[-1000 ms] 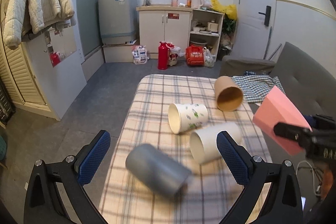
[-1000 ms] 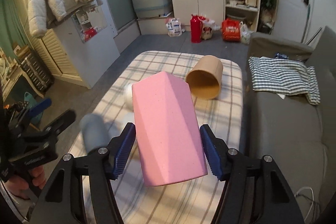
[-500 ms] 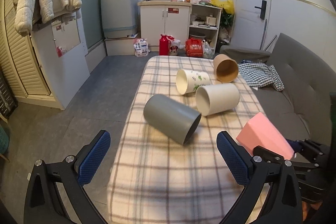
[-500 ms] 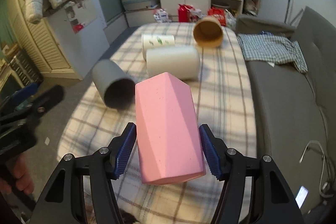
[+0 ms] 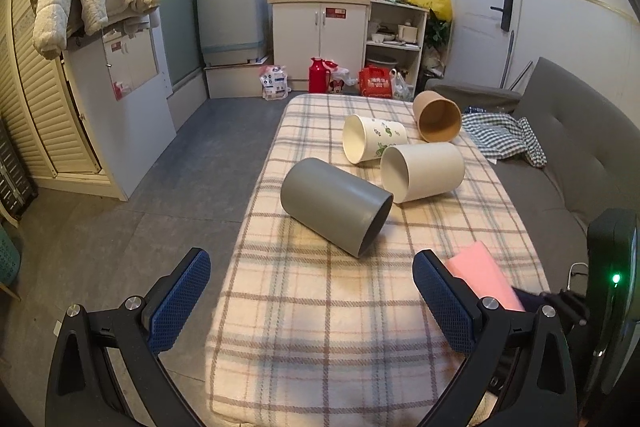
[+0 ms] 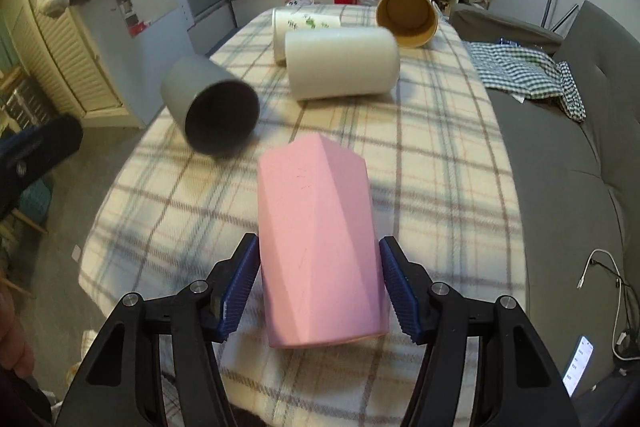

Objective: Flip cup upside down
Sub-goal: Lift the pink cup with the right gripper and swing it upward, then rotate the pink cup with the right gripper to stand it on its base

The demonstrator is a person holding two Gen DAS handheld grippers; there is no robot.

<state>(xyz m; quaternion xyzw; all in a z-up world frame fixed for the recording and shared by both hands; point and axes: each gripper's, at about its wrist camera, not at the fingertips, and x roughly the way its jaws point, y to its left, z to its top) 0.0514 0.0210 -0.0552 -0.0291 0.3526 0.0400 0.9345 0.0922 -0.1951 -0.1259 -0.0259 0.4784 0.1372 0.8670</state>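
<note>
My right gripper point(image 6: 318, 287) is shut on a pink faceted cup point(image 6: 316, 247) and holds it over the near end of the checked tablecloth point(image 6: 440, 155), closed bottom pointing away from me. The pink cup also shows in the left wrist view point(image 5: 482, 275) behind my right-hand finger. My left gripper point(image 5: 310, 301) is open and empty above the near left part of the table. A grey cup point(image 5: 334, 213), a cream cup point(image 5: 424, 171), a white cup with green leaves point(image 5: 374, 143) and a brown paper cup point(image 5: 436, 117) lie on their sides farther up the table.
A grey sofa point(image 5: 580, 155) runs along the table's right side with a checked cloth point(image 5: 504, 139) on it. A white cabinet point(image 5: 320, 39), a washing machine point(image 5: 232, 19) and bags on the floor stand beyond the table. A phone point(image 6: 578, 367) lies at the lower right.
Both grippers have pulled back toward the near end of the table. The right gripper has lowered the pink cup closer to the cloth. The lying cups have not moved.
</note>
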